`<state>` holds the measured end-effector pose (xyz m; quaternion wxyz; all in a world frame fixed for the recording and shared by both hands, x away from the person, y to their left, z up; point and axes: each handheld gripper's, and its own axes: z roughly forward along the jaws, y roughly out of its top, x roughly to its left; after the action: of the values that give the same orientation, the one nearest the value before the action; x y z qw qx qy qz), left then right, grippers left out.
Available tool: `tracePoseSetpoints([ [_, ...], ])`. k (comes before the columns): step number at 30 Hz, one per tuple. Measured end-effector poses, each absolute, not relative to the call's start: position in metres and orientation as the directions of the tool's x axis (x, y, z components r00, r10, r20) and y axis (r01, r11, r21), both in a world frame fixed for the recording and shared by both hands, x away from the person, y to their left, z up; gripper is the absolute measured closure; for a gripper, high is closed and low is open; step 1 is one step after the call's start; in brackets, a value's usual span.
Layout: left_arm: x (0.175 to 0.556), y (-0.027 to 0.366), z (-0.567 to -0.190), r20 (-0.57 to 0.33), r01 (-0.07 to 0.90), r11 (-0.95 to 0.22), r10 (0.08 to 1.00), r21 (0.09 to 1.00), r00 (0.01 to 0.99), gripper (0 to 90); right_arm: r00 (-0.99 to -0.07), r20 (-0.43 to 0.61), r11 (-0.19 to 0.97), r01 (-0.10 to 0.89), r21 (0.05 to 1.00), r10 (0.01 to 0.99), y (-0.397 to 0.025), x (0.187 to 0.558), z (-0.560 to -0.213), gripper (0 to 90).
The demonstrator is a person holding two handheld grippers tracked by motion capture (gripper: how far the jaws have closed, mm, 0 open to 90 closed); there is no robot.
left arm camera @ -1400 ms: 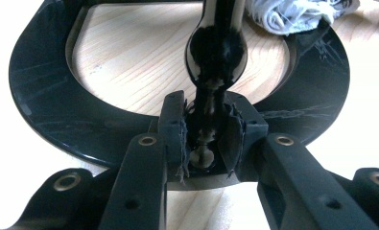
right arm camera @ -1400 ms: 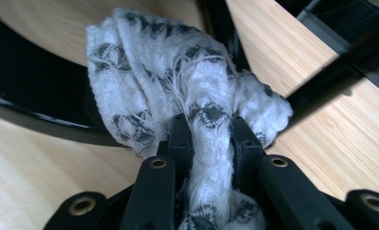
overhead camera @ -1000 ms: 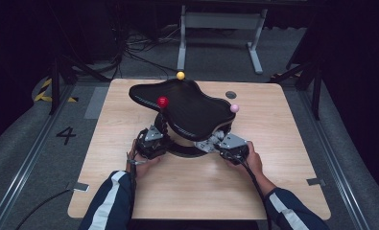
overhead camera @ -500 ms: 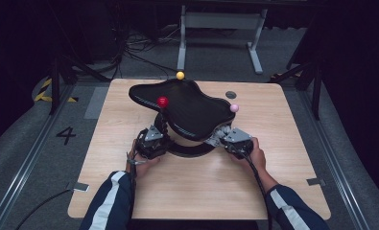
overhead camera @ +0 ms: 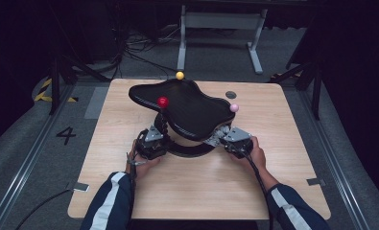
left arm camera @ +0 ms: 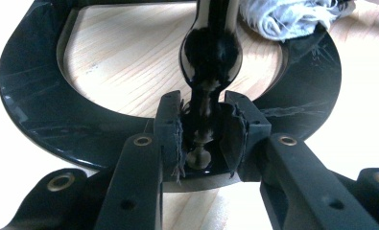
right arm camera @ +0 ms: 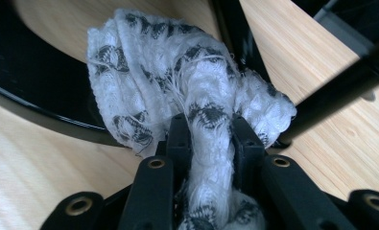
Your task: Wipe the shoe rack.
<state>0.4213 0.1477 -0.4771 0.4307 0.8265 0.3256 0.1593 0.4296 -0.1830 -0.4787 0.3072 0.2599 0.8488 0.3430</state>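
Observation:
A black stand sits mid-table: a wavy top plate [overhead camera: 187, 108] over a ring base [overhead camera: 187, 149], with a red ball [overhead camera: 163, 101], a yellow ball [overhead camera: 179, 75] and a pink ball [overhead camera: 234, 108] on its posts. My left gripper [overhead camera: 159, 134] is shut on the black beaded post [left arm camera: 210, 52] under the red ball, just above the ring base [left arm camera: 33, 110]; the jaws of the left gripper [left arm camera: 204, 112] pinch the post's narrow neck. My right gripper [right arm camera: 208, 127] is shut on a bunched white cloth [right arm camera: 177, 72], which is pressed against the ring base [right arm camera: 29, 72] at the stand's right side, near the right gripper [overhead camera: 220, 136].
The wooden table [overhead camera: 292, 158] has bare room in front of the stand and to both sides. A small dark round hole [overhead camera: 230, 94] lies behind the stand. A thin black rod [right arm camera: 340, 86] slants over the wood beside the cloth. The cloth [left arm camera: 292, 17] lies across the ring.
My right gripper and the cloth have shifted a little to the right and away along the ring base. The left gripper keeps its hold on the post.

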Motion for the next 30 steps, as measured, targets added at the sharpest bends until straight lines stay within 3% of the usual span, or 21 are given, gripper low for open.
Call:
tracePoseSetpoints([
  [18,0.422,0.147,-0.477,-0.027,0.407,-0.412,0.675,0.815,0.738,68.6,-0.781,-0.347,0.668,0.118,0.734,0.519,-0.144,0.399,-0.474,74.0],
  [30,0.422,0.147,-0.477,-0.028,0.402,-0.417,0.665,0.816,0.746,68.9,-0.697,-0.36,0.645,0.191,0.74,0.62,-0.163,0.42,-0.48,74.4],
])
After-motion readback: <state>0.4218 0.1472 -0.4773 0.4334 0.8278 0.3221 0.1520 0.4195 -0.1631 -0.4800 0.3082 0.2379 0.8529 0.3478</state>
